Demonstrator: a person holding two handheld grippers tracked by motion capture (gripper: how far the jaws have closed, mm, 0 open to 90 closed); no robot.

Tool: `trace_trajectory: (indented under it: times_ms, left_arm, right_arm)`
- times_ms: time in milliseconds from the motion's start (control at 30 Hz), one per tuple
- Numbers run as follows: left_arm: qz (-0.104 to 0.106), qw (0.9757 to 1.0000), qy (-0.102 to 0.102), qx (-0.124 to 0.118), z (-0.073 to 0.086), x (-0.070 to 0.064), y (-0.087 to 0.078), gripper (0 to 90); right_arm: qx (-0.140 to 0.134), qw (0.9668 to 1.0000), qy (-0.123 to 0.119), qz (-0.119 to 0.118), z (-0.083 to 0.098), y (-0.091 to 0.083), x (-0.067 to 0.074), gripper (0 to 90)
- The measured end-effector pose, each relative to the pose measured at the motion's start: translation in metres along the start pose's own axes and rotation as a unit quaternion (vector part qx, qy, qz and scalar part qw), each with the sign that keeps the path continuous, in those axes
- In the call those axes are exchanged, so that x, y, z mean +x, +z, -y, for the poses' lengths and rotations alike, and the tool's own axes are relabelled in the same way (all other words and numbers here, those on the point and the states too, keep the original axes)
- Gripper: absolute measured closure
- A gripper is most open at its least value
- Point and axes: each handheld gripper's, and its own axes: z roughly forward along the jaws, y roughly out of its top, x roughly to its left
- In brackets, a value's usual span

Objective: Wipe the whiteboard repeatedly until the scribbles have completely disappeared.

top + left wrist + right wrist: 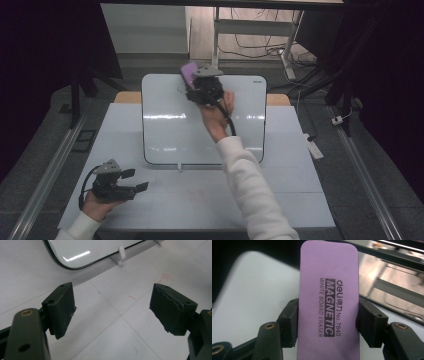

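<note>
High view. The right claw (196, 80) is raised to the top edge of the whiteboard (165, 135), which leans upright on the white surface (200, 200). It carries a purple eraser (188, 73) whose upper end pokes past the board's top edge. The right forearm, in a white sleeve, stretches forward from the lower edge of the view, wrist bent upward. The left claw (134, 181) rests low on the surface at the near left, well apart from the board, its hand lying on the surface.

Left gripper view. The 2 jaws of the left claw (112, 312) stand wide apart with nothing between them. The board's lower corner and a white clip (121, 253) of its stand lie ahead.

Right gripper view. The right claw (327, 322) is closed on the eraser (329, 290), 1 jaw pressed on each long edge; the printed face reads "MAGNETIC WHITE BOARD ERASER".

Judged step: the eraser is being carried to the board for wiping. The next move likely calls for laying its felt side flat on the board and stroking across.
</note>
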Motion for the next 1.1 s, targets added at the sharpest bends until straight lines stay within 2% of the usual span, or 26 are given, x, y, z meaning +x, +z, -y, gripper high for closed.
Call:
trace_trajectory:
  times_ms: [167, 233, 267, 300, 333, 400, 533, 667, 767, 833, 933, 1000, 1100]
  left_arm:
    - [-0.001, 1.0, -0.002, 0.002, 0.0, 0.001, 0.0, 20.9]
    - [0.0, 1.0, 0.0, 0.003, 0.0, 0.0, 0.001, 20.9]
    - [-0.001, 1.0, 0.0, 0.003, 0.0, 0.0, 0.001, 20.9]
    - [0.0, 1.0, 0.0, 0.002, 0.0, 0.0, 0.0, 20.9]
    - [-0.001, 1.0, -0.001, 0.002, 0.0, 0.0, 0.0, 20.9]
    - [0.0, 1.0, -0.001, 0.001, 0.0, 0.0, 0.0, 20.9]
    - [0.0, 1.0, -0.001, 0.002, 0.0, 0.001, 0.002, 20.9]
    - [0.002, 1.0, -0.001, 0.003, -0.001, 0.001, 0.003, 20.9]
    - [0.002, 1.0, -0.002, 0.004, -0.001, 0.001, 0.003, 20.9]
    - [0.001, 1.0, -0.001, 0.004, -0.002, 0.0, 0.003, 20.9]
    - [0.001, 1.0, -0.001, 0.005, -0.002, -0.001, 0.004, 20.9]
    - [0.001, 1.0, 0.0, 0.003, -0.003, -0.001, 0.004, 20.9]
    - [0.001, 1.0, 0.001, 0.002, -0.003, -0.001, 0.004, 20.9]
  right_arm:
    - [0.012, 0.9977, -0.031, -0.059, -0.007, 0.022, 0.049, 40.1]
    - [0.014, 0.9971, -0.051, -0.056, -0.007, 0.024, 0.058, 40.0]
    - [0.014, 0.997, -0.049, -0.058, -0.007, 0.023, 0.056, 40.0]
    - [0.015, 0.9973, -0.036, -0.062, -0.007, 0.022, 0.052, 40.0]
    - [0.014, 0.9979, -0.029, -0.057, -0.007, 0.019, 0.046, 40.0]
    - [0.011, 0.9991, -0.024, -0.033, -0.005, 0.011, 0.029, 40.0]
    - [0.005, 0.9999, 0.003, 0.016, 0.001, -0.01, -0.017, 40.0]
    - [0.006, 0.9977, 0.027, 0.062, 0.014, -0.033, -0.059, 40.0]
    - [0.007, 0.9958, 0.043, 0.08, 0.025, -0.046, -0.079, 40.0]
    - [0.008, 0.9954, 0.047, 0.083, 0.027, -0.05, -0.084, 40.0]
    - [0.009, 0.9954, 0.038, 0.088, 0.025, -0.047, -0.078, 40.0]
    - [0.006, 0.9965, 0.037, 0.074, 0.02, -0.04, -0.069, 40.0]
    - [0.003, 0.9985, 0.02, 0.05, 0.01, -0.023, -0.043, 40.1]
